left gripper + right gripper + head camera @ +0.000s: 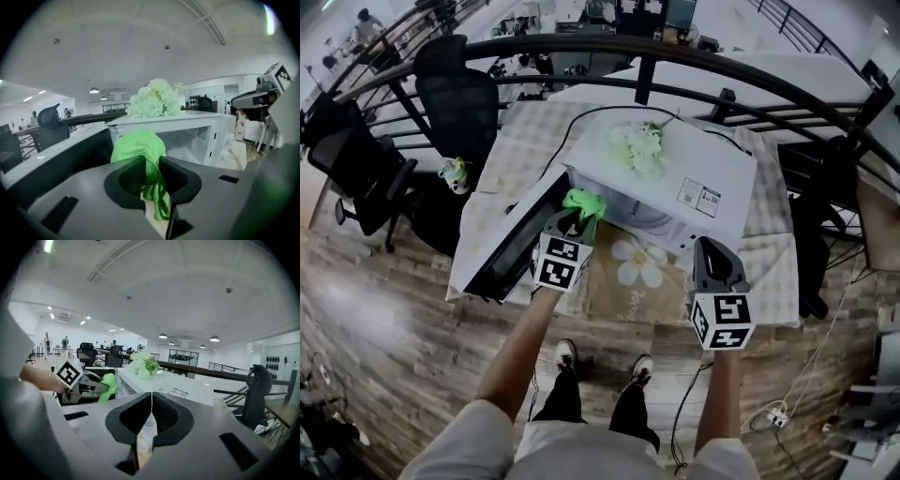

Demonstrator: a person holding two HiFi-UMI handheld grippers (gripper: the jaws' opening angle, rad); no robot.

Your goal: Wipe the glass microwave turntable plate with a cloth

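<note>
A white microwave stands on the table with its door swung open to the left. My left gripper is shut on a bright green cloth, held right at the oven's opening. In the left gripper view the cloth bunches above the jaws, with the open cavity just behind it. The glass turntable plate cannot be made out inside. My right gripper hovers at the microwave's front right corner, shut and holding nothing. The right gripper view shows the cloth to the left.
White artificial flowers lie on top of the microwave. A tan mat with a daisy print covers the table in front. Black office chairs stand at the left. A dark curved railing runs behind the table.
</note>
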